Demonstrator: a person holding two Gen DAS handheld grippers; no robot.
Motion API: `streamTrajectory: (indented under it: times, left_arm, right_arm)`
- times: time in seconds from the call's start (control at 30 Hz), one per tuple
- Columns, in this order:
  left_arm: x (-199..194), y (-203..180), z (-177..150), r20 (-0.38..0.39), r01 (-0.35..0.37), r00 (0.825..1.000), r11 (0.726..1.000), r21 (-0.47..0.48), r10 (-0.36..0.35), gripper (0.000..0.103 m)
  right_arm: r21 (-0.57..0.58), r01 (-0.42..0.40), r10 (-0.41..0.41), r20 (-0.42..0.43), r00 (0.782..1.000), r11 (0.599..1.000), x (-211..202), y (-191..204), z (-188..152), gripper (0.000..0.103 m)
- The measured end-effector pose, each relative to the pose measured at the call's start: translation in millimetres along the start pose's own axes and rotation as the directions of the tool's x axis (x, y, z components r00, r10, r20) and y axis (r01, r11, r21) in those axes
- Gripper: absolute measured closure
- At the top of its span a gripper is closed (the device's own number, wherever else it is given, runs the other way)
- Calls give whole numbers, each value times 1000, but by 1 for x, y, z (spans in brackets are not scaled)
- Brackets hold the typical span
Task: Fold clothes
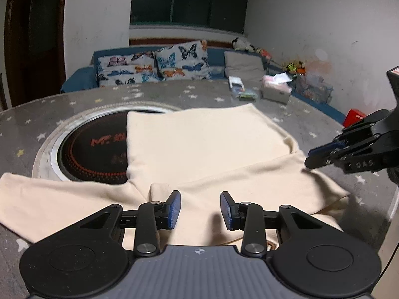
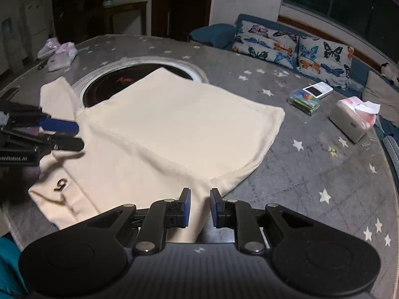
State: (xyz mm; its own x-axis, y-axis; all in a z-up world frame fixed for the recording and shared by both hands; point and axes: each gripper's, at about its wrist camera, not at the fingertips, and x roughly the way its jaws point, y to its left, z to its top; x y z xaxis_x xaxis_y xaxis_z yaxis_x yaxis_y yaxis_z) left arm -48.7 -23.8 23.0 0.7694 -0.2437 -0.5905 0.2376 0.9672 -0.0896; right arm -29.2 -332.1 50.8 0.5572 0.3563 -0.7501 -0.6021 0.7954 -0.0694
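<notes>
Cream garment [image 1: 204, 144]; grey star-patterned tablecloth [image 2: 311, 174]; butterfly-print cushions [image 1: 152, 67]; blue sofa [image 1: 79, 79]; blue-padded black fingers [image 1: 174, 209].

My left gripper [image 1: 200, 209] hangs just over the near part of the cream shirt [image 1: 204, 144], jaws apart, blue pads clear of the cloth. The shirt lies partly folded on the grey starred table [image 1: 74, 102], its far left corner over the round black cooktop [image 1: 92, 149]. My right gripper [image 1: 315, 158] comes in from the right, its tips at the shirt's right fold. Far right stands a tissue box [image 1: 275, 91]; beyond the table, a sofa [image 1: 79, 79] with butterfly cushions [image 1: 152, 64].
</notes>
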Motion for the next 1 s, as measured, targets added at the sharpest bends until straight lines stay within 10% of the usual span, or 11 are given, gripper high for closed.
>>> streamTrajectory:
  times: [0.57,1.0]
  left_arm:
    - [3,15,3,4,-23,1000,998,-55,23,68]
    - [-37,60,-14,19,-179,983,971,-158,184,65]
  right_arm:
    - [-61,-40,41,12,999,997,1,10,3,88]
    - [-192,-123,124,-7,992,974,-6,54,0,84]
